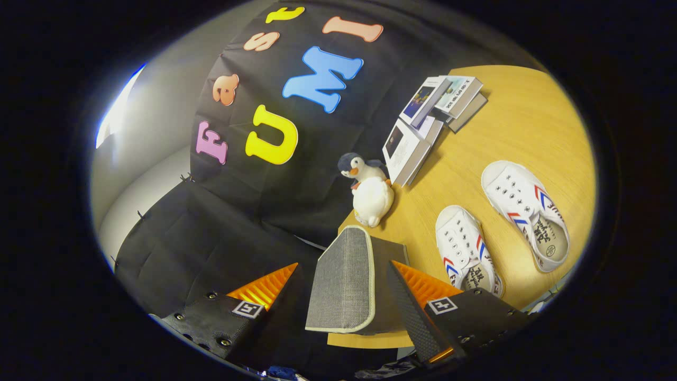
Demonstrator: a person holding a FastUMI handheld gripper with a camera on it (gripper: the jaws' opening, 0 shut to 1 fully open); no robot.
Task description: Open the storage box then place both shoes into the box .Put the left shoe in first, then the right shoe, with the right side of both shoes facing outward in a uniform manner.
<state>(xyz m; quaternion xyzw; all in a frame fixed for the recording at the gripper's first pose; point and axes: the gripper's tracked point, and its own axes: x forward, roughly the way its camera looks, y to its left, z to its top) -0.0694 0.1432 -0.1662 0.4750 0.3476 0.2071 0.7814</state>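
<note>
Your gripper [344, 299] up close: two wedge-shaped fingers [264, 288] with ribbed inner faces, each mounted on a black block. Each block carries a small square black-and-white marker [247, 309] (one per side) and round screws [225, 342]. The fingers stand spread apart. One finger's outer face shows a fine woven texture.

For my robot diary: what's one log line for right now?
gripper: open, around storage box | box: closed | shoes: on table
</note>
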